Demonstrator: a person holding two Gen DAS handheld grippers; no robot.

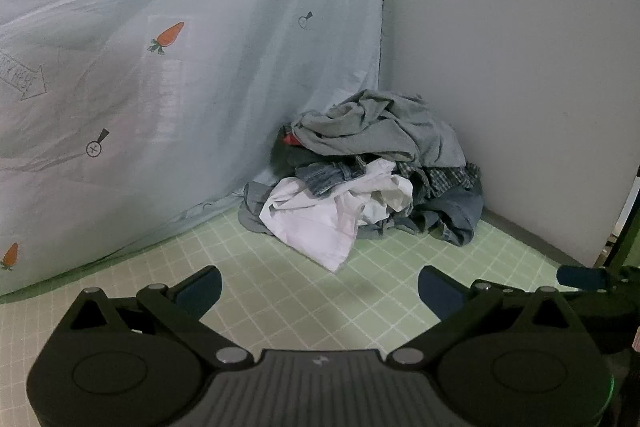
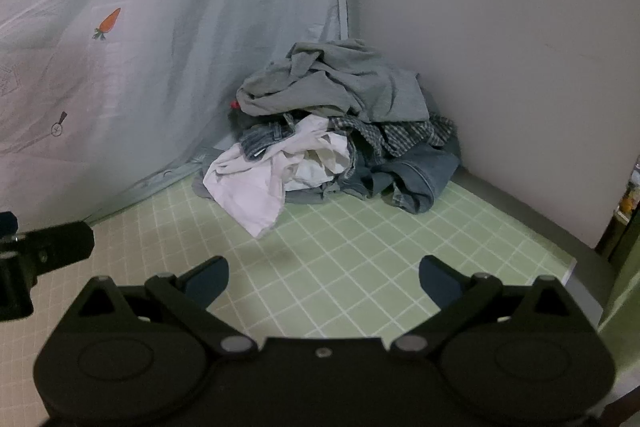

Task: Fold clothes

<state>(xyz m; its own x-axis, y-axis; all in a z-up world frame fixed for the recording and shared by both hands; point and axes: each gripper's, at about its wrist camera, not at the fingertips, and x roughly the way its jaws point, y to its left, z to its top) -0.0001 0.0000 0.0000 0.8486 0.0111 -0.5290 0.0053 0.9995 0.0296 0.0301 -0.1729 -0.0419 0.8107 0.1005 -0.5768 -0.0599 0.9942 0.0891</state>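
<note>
A pile of crumpled clothes (image 1: 368, 171) lies in the far corner of a green gridded mat (image 1: 304, 291). On top is a grey garment (image 1: 372, 125), with a white garment (image 1: 320, 219) spilling forward, denim (image 1: 456, 215) at the right and a checked piece (image 2: 404, 135) between them. My left gripper (image 1: 320, 293) stands open over the mat, well short of the pile, nothing between its fingers. In the right wrist view the same pile (image 2: 332, 131) sits ahead, and my right gripper (image 2: 324, 281) is open and empty too.
A pale blue sheet (image 1: 160, 67) printed with carrots hangs along the left side. A plain white wall (image 1: 512, 67) closes the right. The mat's right edge (image 2: 568, 263) drops off near the right gripper. The other gripper's finger (image 1: 580, 277) shows at the left wrist view's right edge.
</note>
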